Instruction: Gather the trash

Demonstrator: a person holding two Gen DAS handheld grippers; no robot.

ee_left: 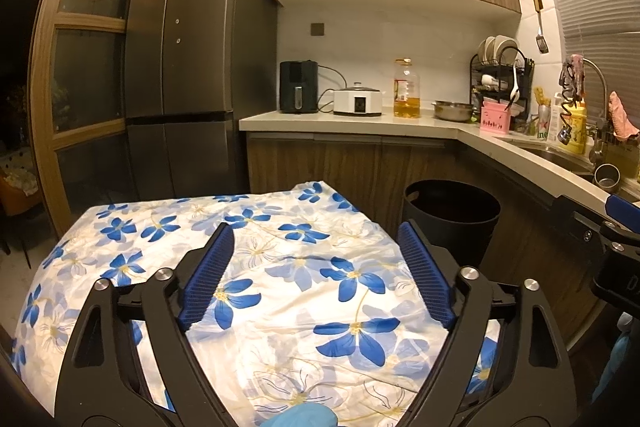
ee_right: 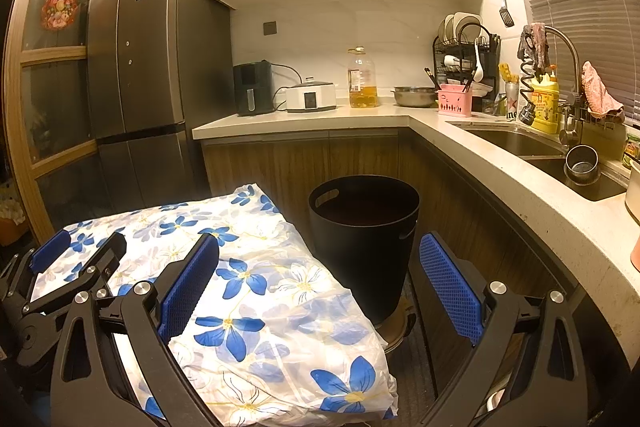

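Bin [ee_right: 364, 227] beside floral cloth [ee_right: 256, 287].

L gripper [ee_left: 316, 247] & R gripper [ee_right: 320, 255] — jaws wide apart, nothing gripped

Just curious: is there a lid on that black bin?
No, the black bin stands open at the top, its dark inside showing beside the flowered cloth.

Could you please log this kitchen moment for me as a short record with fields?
setting: kitchen with counter and fridge
table: covered by floral cloth
bin: black bin on the floor beside the table, below the counter
trash on cloth: none visible
left gripper: open, empty, above the cloth
right gripper: open, empty
sink: right, holds a metal cup
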